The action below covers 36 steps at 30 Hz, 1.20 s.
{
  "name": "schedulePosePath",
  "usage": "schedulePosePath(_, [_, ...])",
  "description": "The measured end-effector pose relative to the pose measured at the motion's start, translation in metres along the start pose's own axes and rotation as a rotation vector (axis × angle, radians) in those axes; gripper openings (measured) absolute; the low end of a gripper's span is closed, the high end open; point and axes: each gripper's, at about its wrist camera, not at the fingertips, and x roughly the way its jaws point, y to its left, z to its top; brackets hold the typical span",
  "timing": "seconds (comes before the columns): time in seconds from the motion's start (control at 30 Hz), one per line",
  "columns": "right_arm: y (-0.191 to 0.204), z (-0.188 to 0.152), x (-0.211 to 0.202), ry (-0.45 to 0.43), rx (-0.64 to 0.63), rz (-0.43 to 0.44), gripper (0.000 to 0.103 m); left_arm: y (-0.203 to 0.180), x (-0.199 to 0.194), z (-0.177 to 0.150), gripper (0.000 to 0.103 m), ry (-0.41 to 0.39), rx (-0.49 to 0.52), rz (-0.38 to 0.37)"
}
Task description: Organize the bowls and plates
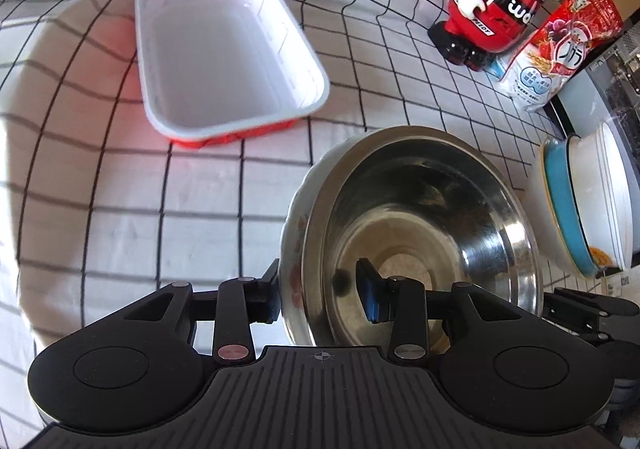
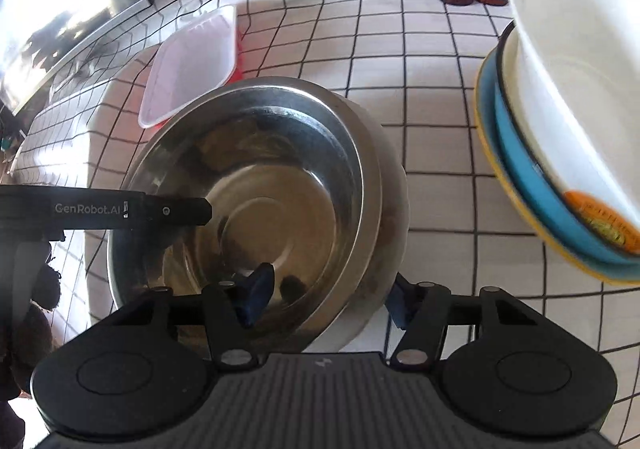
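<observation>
Shiny steel bowl [image 1: 424,233] nested in floral white ceramic bowl [image 1: 294,249], low centre frame. Left gripper [image 1: 320,295] fingers straddle both rims, apart, unclamped. Right gripper [image 2: 326,299] straddles opposite rims, likewise apart.

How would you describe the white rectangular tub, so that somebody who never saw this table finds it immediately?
Start at the checked tablecloth and find the steel bowl in the middle, which sits inside a flowered bowl. Beyond it, on the side away from the stack of round dishes, lies the tub. It alone is rectangular, empty, white inside and red outside.
</observation>
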Motion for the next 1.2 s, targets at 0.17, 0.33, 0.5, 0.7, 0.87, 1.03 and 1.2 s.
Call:
schedulePosePath(0.17, [-0.004,0.008,0.003,-0.006,0.037,-0.003,0.059,-0.004,0.01,0.019,0.041,-0.02,-0.017,-0.001])
schedulePosePath(0.33, [-0.004,0.005,0.004,0.001,0.048,0.022,0.059,-0.001,0.007,0.026,0.039,-0.047,-0.04,0.002])
schedulePosePath(0.5, [-0.001,0.002,-0.01,-0.022,0.018,0.007,0.059,0.003,-0.016,0.026,0.039,-0.118,-0.051,-0.018])
schedulePosePath(0.7, [0.0,-0.002,-0.036,-0.072,0.008,0.005,0.06,-0.004,-0.058,0.026,0.039,-0.269,-0.036,-0.042])
schedulePosePath(0.87, [0.001,-0.001,-0.062,-0.146,0.033,0.017,0.06,-0.022,-0.074,0.029,0.039,-0.315,0.014,-0.096])
schedulePosePath(1.03, [0.001,0.002,-0.09,-0.243,0.062,-0.015,0.061,-0.048,-0.069,0.028,0.039,-0.293,0.085,-0.179])
schedulePosePath(1.2, [-0.012,0.004,-0.121,-0.334,0.066,-0.122,0.065,-0.079,-0.058,0.021,0.039,-0.249,0.155,-0.246])
